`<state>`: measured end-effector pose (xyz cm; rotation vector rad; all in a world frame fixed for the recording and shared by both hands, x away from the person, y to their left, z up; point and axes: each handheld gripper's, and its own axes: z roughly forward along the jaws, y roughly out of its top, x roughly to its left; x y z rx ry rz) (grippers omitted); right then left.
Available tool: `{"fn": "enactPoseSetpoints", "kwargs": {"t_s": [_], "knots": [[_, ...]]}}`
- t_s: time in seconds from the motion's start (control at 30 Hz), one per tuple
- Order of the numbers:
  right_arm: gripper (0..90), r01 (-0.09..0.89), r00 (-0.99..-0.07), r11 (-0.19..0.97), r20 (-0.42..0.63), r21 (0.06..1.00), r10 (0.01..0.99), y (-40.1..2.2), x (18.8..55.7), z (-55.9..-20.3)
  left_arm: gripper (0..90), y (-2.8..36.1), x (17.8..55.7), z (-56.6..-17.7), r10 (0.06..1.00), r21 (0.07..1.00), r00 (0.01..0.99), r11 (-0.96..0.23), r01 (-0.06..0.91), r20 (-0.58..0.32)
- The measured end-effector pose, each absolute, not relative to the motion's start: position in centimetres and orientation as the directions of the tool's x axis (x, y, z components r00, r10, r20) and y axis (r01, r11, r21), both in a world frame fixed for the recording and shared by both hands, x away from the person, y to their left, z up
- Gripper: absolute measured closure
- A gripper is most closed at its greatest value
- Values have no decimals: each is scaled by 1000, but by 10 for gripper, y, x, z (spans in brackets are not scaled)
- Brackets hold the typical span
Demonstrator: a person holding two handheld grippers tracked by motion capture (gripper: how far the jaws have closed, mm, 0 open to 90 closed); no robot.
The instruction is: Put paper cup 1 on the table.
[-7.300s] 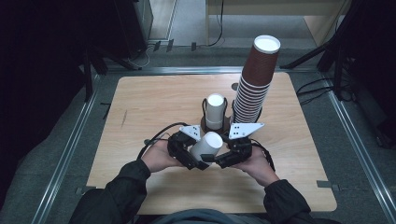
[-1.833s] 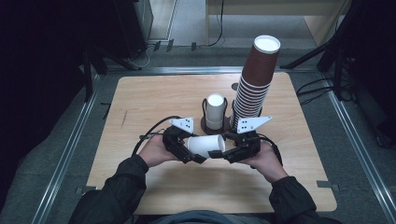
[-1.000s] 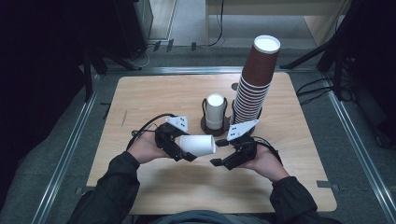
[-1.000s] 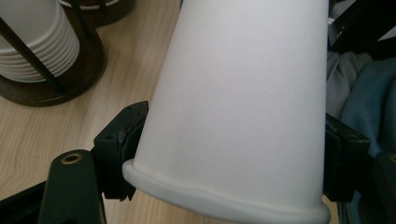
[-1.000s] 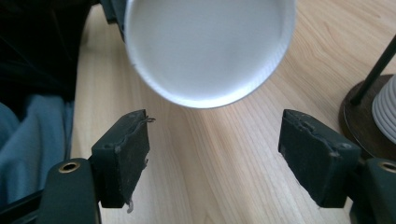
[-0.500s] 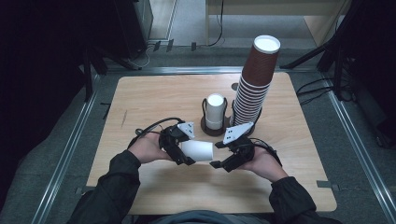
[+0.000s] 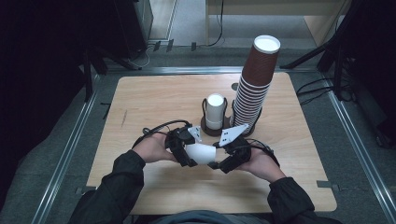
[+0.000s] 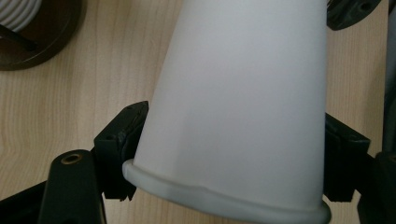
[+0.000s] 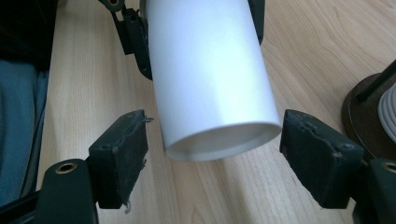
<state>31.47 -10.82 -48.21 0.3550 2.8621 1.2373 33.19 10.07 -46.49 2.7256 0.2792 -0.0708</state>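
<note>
White cup (image 7: 201,153) pinched near its rim by left tool (image 7: 183,154); right tool (image 7: 224,163) spread around its base, untouching.

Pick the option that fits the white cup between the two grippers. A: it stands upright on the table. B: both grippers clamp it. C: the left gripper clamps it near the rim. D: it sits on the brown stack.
C: the left gripper presses both pads on the white cup near its rim, while the right gripper stands open around its base.

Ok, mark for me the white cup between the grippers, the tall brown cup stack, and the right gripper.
white cup (image 9: 210,79), right gripper view, on its side wall.
brown cup stack (image 7: 252,91), high view, on the ribbed middle of the stack.
right gripper (image 9: 214,161), right gripper view, midway between its fingertips, by the cup's bottom end.
</note>
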Motion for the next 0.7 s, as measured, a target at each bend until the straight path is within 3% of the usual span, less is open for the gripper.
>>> {"fn": "enactPoseSetpoints", "kwargs": {"t_s": [0.43, 0.7], "knots": [[253, 157, -985, 704, 55, 692, 166, -94, 310, -488, 236, 88, 324, -466, 140, 362, 986, -917, 165, -94], [339, 121, -991, 725, 39, 678, 129, -91, 307, -487, 235, 86, 323, -467, 131, 357, 988, -921, 153, -85]]}}
